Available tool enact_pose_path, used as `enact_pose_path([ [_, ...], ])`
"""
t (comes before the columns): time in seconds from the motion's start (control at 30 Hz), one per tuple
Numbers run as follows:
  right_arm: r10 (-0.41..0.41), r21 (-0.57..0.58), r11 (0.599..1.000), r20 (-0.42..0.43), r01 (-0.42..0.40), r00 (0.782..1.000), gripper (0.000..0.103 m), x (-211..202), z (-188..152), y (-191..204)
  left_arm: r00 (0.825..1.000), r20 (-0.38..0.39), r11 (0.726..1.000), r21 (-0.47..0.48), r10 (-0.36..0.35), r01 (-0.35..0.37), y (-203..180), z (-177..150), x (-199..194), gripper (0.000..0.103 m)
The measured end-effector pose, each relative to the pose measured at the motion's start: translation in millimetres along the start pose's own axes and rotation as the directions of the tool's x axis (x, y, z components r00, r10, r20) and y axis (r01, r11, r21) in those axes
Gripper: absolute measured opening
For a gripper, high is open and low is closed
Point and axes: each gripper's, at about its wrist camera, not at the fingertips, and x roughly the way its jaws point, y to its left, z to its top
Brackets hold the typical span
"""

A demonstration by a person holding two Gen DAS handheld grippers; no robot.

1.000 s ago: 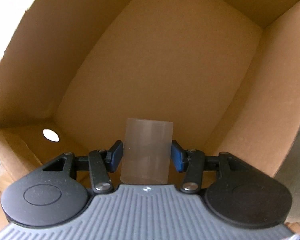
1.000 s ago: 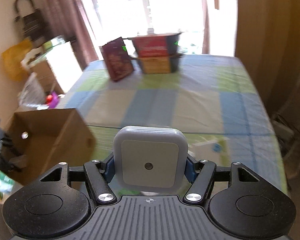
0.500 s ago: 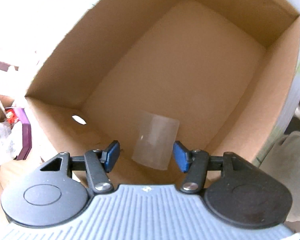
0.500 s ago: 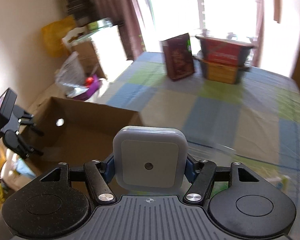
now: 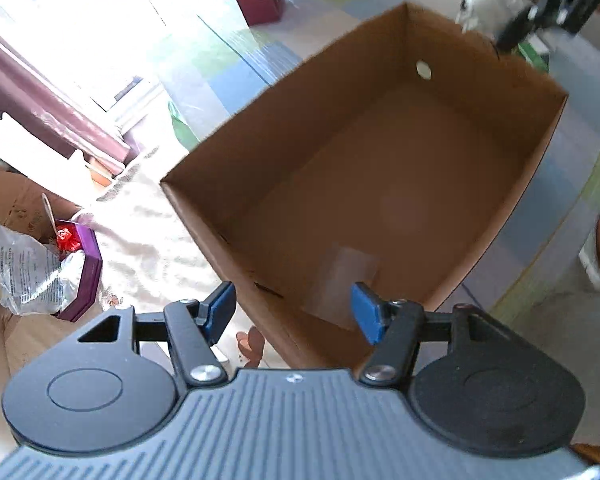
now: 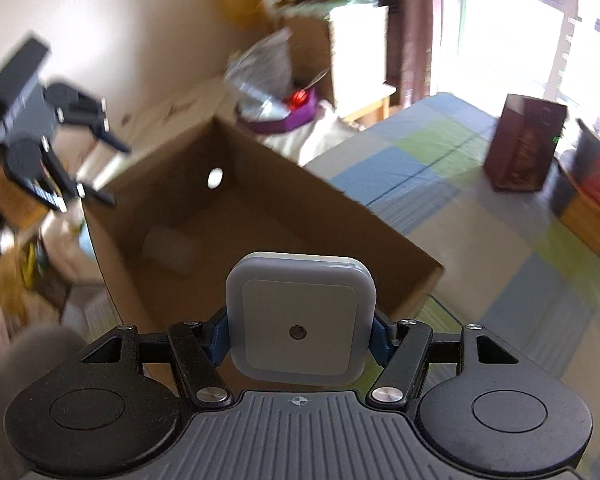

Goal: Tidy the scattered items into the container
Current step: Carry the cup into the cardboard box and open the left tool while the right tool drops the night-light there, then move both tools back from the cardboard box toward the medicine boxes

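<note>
Now: left gripper (image 5: 292, 312) open above cardboard box (image 5: 380, 128); translucent cup (image 5: 342, 280) inside; right gripper (image 6: 300, 332) clamps white night light (image 6: 300, 316).

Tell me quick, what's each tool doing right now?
Left tool: open, holding nothing; the clear plastic piece lies in the brown cardboard box.
Right tool: closed on the square white night light.

The left gripper (image 5: 292, 314) has let go of the translucent cup (image 5: 342, 284), which now lies on the floor of the cardboard box (image 5: 284, 120), and has pulled up clear of it. The right gripper (image 6: 300, 338) has carried its white night light (image 6: 300, 320) over to the box's rim.
</note>
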Motion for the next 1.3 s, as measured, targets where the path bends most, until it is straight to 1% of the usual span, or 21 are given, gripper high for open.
enact_pose_path([
  [0.07, 0.001, -0.063, 0.998, -0.061, -0.005, 0.998, 0.068, 13, 2, 3, 1.000, 0.031, 1.000, -0.018, 0.006, -0.005, -1, -3, -9, 0.060],
  [0.13, -0.002, -0.125, 0.992, -0.121, -0.014, 0.993, 0.068, 27, 5, 5, 0.999, 0.047, 1.000, -0.029, 0.004, -0.003, -3, 4, -9, 0.060],
  [0.23, -0.013, -0.216, 0.976, -0.208, -0.033, 0.978, 0.068, 47, 7, 10, 0.998, 0.066, 0.999, -0.042, -0.002, 0.004, -8, 19, -6, 0.060],
  [0.33, -0.028, -0.300, 0.952, -0.280, -0.060, 0.960, 0.068, 63, 6, 19, 0.997, 0.073, 0.999, -0.042, -0.013, 0.016, -18, 31, 5, 0.060],
  [0.47, -0.029, -0.366, 0.924, -0.354, -0.110, 0.935, 0.068, 81, 3, 27, 0.998, 0.065, 0.999, -0.038, -0.026, 0.028, -27, 61, 30, 0.060],
  [0.53, -0.032, -0.383, 0.915, -0.383, -0.127, 0.923, 0.068, 89, 1, 29, 0.998, 0.054, 0.999, -0.029, -0.029, 0.031, -30, 65, 35, 0.060],
  [0.67, -0.054, -0.414, 0.900, -0.415, -0.136, 0.908, 0.068, 100, -5, 31, 0.999, 0.043, 0.999, -0.019, -0.030, 0.031, -34, 67, 42, 0.061],
  [0.7, -0.050, -0.418, 0.897, -0.422, -0.145, 0.905, 0.071, 100, -6, 31, 0.999, 0.041, 0.999, -0.019, -0.031, 0.032, -34, 68, 44, 0.061],
  [0.73, -0.051, -0.422, 0.895, -0.419, -0.144, 0.907, 0.083, 99, -7, 30, 0.999, 0.039, 0.999, -0.019, -0.031, 0.031, -34, 68, 44, 0.062],
  [0.77, -0.054, -0.428, 0.893, -0.410, -0.140, 0.911, 0.090, 97, -8, 30, 0.999, 0.036, 0.999, -0.019, -0.030, 0.031, -35, 68, 44, 0.062],
  [0.83, -0.053, -0.433, 0.891, -0.400, -0.138, 0.915, 0.090, 94, -10, 28, 0.999, 0.027, 1.000, -0.013, -0.028, 0.028, -37, 68, 45, 0.063],
  [0.93, -0.048, -0.421, 0.898, -0.374, -0.123, 0.926, 0.090, 85, -13, 20, 1.000, 0.018, 1.000, -0.013, -0.023, 0.023, -39, 70, 45, 0.066],
  [1.1, -0.042, -0.393, 0.915, -0.326, -0.096, 0.944, 0.090, 66, -17, 16, 1.000, 0.010, 1.000, -0.019, -0.010, 0.010, -46, 73, 42, 0.076],
  [1.3, -0.038, -0.353, 0.934, -0.257, -0.057, 0.966, 0.090, 37, -26, 16, 1.000, 0.007, 1.000, -0.012, 0.013, -0.013, -59, 78, 32, 0.083],
])
